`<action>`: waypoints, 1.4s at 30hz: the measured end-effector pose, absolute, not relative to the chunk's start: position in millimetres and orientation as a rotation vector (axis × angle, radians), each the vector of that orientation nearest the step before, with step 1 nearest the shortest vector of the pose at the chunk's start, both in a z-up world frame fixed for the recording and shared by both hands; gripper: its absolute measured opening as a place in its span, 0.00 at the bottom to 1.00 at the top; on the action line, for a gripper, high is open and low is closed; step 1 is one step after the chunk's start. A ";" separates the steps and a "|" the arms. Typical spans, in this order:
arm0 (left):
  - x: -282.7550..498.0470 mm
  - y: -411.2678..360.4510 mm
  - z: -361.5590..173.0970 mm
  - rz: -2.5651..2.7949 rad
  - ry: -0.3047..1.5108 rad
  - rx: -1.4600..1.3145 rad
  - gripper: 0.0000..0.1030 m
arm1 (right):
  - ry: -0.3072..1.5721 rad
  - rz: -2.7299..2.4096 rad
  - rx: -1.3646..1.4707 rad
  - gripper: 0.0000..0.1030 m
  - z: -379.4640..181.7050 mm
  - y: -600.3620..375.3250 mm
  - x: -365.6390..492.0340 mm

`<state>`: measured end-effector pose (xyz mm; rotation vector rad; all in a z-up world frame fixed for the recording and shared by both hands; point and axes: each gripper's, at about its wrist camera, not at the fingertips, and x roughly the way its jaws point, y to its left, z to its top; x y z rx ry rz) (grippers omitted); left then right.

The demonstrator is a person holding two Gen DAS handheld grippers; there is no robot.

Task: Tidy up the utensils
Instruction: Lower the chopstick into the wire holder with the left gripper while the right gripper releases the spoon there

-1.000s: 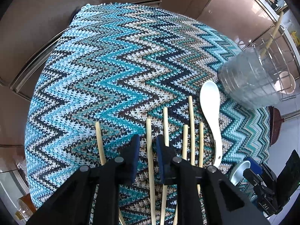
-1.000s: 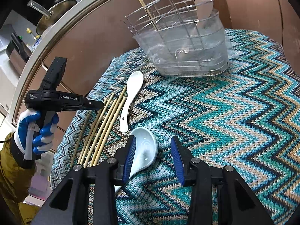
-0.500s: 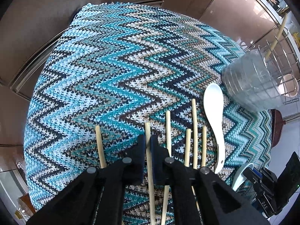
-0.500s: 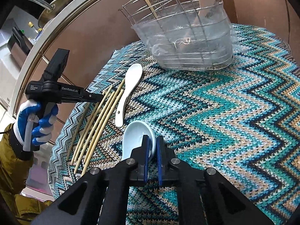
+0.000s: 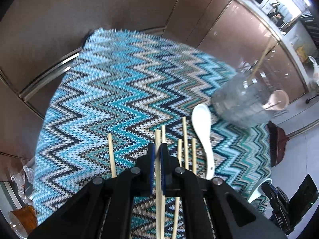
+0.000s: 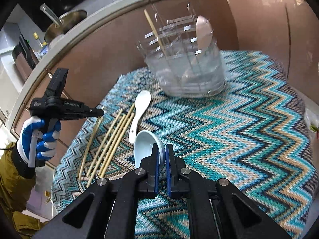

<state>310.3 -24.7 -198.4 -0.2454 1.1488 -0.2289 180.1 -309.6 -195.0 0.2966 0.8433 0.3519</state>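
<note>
Fingers of both grippers pinch: left gripper (image 5: 157, 149) a chopstick (image 5: 158, 139), right gripper (image 6: 161, 149) a spoon (image 6: 146, 147).

Glossy brown cabinet doors (image 5: 111, 10) and pale tiled floor (image 5: 299, 145) surround the table.

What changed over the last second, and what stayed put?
Both grippers closed and lifted: the left gripper on one chopstick, the right gripper on the pale blue spoon. The white spoon, other chopsticks and holder stayed put.
</note>
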 end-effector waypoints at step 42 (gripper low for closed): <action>161.7 -23.8 76.8 -0.385 0.416 -0.300 0.04 | 0.303 0.057 0.114 0.06 4.6 -291.5 73.0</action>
